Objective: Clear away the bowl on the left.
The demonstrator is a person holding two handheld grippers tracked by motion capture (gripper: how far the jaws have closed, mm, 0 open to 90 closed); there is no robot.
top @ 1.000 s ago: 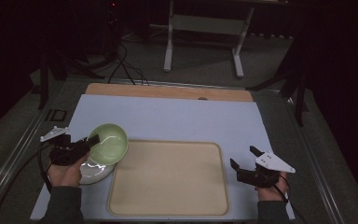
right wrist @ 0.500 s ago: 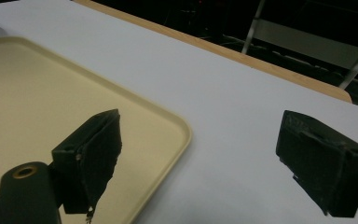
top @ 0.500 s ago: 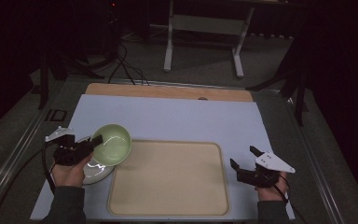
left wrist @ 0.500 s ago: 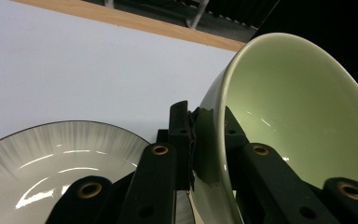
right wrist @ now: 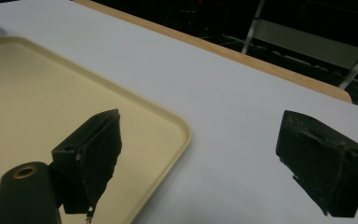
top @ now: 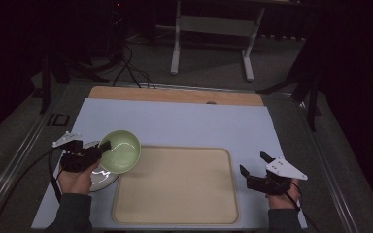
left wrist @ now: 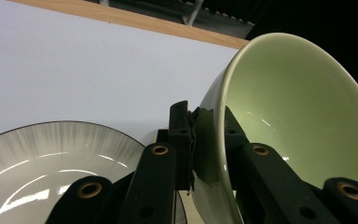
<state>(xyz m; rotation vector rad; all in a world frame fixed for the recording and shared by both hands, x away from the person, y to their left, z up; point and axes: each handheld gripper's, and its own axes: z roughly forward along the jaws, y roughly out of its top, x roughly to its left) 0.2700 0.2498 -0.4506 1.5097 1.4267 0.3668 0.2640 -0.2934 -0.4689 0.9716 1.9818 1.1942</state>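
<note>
Bowl (left wrist: 289, 135) rim between left fingers (left wrist: 182, 140)

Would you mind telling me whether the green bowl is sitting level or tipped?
Tipped: the green bowl is held by its rim in the left gripper, its opening facing sideways above the plate.

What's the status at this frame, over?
Left gripper clamped on green bowl rim, above plate. Right gripper open, idle. Tray bare.

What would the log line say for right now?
left tool: shut on green bowl rim, above plate | right tool: open, empty, beside tray
</note>
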